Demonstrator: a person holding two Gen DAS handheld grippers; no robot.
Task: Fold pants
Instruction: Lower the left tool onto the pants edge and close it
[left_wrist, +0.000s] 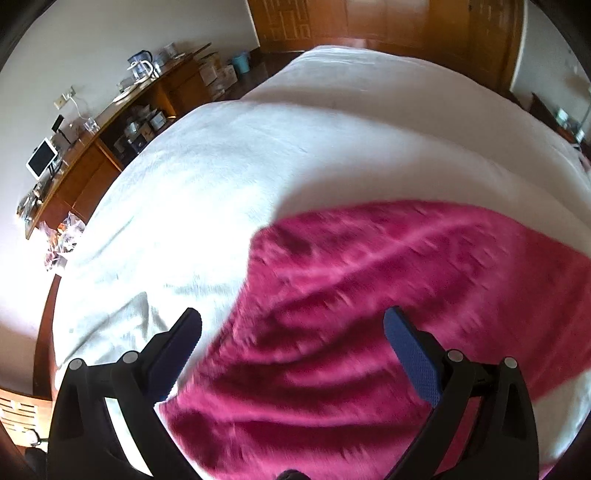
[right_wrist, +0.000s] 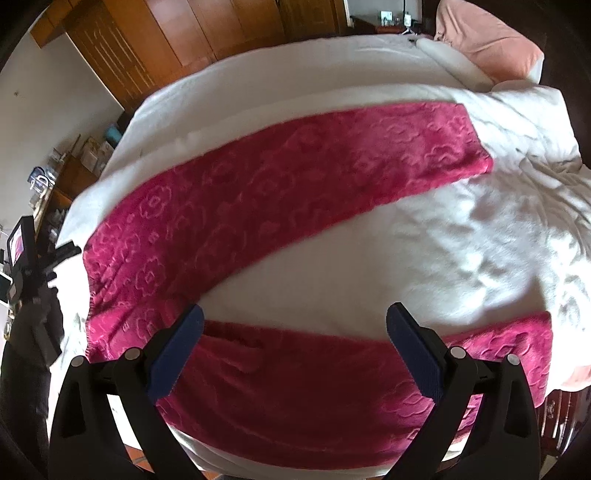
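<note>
The magenta embossed fleece pants (right_wrist: 258, 192) are lying with 2 legs splayed across the white-blanketed bed (right_wrist: 369, 266), so the left gripper (left_wrist: 291, 325) and right gripper (right_wrist: 295, 319) are hovering wide-jawed and empty, likely readying a grasp.

A white blanket (left_wrist: 229, 155) is spread over the bed. A wooden desk (left_wrist: 92, 162) is set against the wall, cluttered, with a kettle (left_wrist: 140, 68) and tablet (left_wrist: 41, 161) on it. A pink pillow (right_wrist: 491, 40) is seen at the bed's head.
</note>
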